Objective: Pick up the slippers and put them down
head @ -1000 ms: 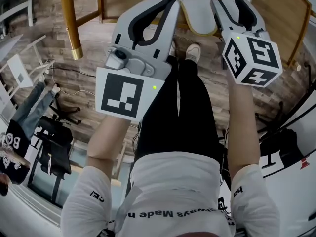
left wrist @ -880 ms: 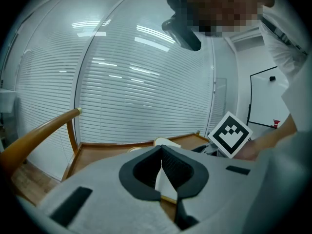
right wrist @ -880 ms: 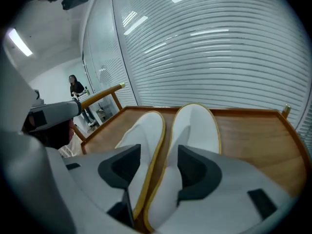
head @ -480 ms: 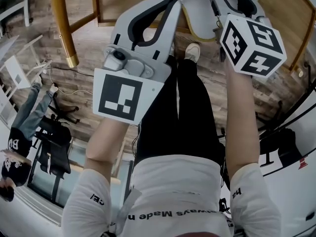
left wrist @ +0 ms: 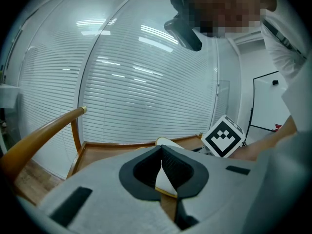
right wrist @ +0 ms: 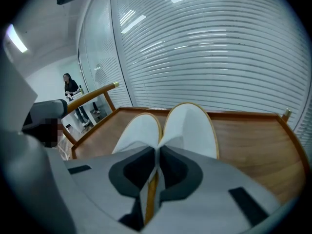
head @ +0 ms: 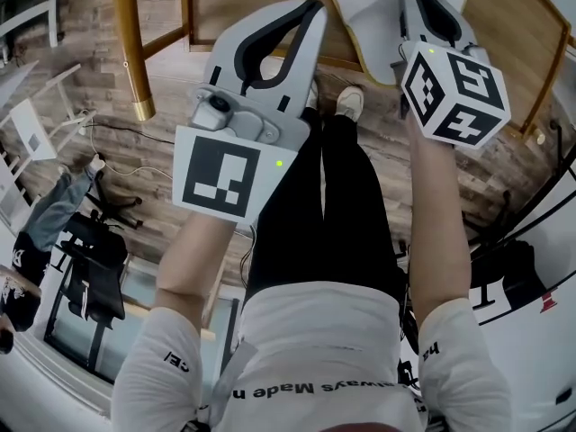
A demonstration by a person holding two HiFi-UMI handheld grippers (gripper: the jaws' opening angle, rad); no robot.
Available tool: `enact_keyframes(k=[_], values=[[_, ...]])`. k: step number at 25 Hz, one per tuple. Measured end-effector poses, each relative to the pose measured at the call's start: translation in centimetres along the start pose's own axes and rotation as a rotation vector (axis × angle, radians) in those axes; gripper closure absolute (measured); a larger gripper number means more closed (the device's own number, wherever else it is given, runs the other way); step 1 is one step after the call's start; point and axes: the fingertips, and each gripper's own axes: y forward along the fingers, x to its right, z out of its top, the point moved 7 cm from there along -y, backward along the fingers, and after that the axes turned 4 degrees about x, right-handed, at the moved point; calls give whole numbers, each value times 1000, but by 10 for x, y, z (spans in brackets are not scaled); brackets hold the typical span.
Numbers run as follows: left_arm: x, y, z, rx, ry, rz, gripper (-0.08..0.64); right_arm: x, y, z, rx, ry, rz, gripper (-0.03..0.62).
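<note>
Though cut off at the frame's top, the slippers [head: 373, 12] lie together on the counter [head: 513, 25].
Right tool [right wrist: 157, 149], jaws just closed, pinches their adjoining edges, hiding the heels; left tool [left wrist: 161, 148] pinched together, empty. Bare wood lies right of them.

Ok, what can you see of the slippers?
The slippers are a white pair, flat and soft like cloth, with thin tan edging round the soles. They sit side by side, touching, on a wooden top with a raised rim, rounded ends pointing away from the right gripper. Its jaws have just been closing and now pinch the near inner edges together, tan edging showing between them. Whether the near ends are lifted I cannot tell.
</note>
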Motion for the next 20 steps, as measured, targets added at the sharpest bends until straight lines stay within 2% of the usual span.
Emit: enact_keyframes(k=[7, 20], values=[[1, -10, 27, 21, 6, 9, 548, -7, -22, 20, 22, -12, 9, 561], [27, -46, 104, 69, 11, 27, 548, -11, -103, 91, 101, -26, 41, 566]])
